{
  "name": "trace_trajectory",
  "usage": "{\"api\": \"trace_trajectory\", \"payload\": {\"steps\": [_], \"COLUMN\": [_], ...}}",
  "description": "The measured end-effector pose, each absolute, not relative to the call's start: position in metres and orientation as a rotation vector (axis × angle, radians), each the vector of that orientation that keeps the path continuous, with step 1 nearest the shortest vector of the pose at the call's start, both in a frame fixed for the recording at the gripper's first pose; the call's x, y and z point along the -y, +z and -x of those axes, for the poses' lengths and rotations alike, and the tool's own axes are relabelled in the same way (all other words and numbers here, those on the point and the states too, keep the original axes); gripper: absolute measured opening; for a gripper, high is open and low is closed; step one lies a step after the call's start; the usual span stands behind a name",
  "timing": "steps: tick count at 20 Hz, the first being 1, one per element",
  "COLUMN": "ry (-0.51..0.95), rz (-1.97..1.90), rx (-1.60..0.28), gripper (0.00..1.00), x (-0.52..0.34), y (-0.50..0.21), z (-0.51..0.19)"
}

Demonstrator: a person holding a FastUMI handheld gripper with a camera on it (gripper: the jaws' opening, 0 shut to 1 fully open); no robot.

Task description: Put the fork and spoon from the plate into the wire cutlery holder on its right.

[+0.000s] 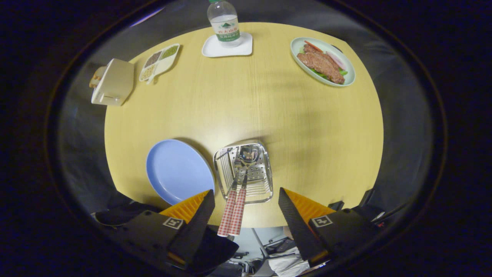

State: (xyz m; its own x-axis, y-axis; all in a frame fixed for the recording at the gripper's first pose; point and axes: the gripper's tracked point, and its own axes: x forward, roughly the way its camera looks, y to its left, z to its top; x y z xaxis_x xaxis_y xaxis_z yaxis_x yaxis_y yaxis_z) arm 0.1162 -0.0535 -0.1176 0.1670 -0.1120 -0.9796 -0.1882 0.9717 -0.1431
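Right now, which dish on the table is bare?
The blue plate beside the wire holder; the white tray carries a bottle, the others hold food.

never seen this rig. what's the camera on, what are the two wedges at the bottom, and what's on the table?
No robot here: a person carries a hand-held gripper, and a fisheye camera on it looks forward along its two fingers, the wedges you see. They stand open, holding nothing. Just ahead of them, on the round pale wooden table, a shiny wire cutlery holder contains two red-checked-handled utensils, handles leaning out toward the gripper. An empty round blue plate sits left of it. Beyond: a plate of meat and vegetables, a clear water bottle on a white square coaster, a divided white dish of grains and a cream boxy appliance.
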Motion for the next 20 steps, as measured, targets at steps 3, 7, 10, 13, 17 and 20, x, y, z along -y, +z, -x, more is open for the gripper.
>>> {"api": "trace_trajectory", "payload": {"steps": [3,7,10,13,17,20], "ry": [0.080,0.125,0.166,0.194,0.213,0.241], "rz": [0.191,0.137,0.120,0.096,0.038,0.028], "rx": [-1.325,-1.120,-0.896,-0.663,-0.348,-0.138], "gripper": [1.00,1.00,1.00,1.00,1.00,1.00], "x": [0.048,0.037,0.022,0.008,-0.011,-0.022], "y": [-0.106,-0.078,-0.044,-0.003,0.063,0.112], "z": [-0.120,-0.131,-0.139,-0.131,-0.108,-0.086]}}
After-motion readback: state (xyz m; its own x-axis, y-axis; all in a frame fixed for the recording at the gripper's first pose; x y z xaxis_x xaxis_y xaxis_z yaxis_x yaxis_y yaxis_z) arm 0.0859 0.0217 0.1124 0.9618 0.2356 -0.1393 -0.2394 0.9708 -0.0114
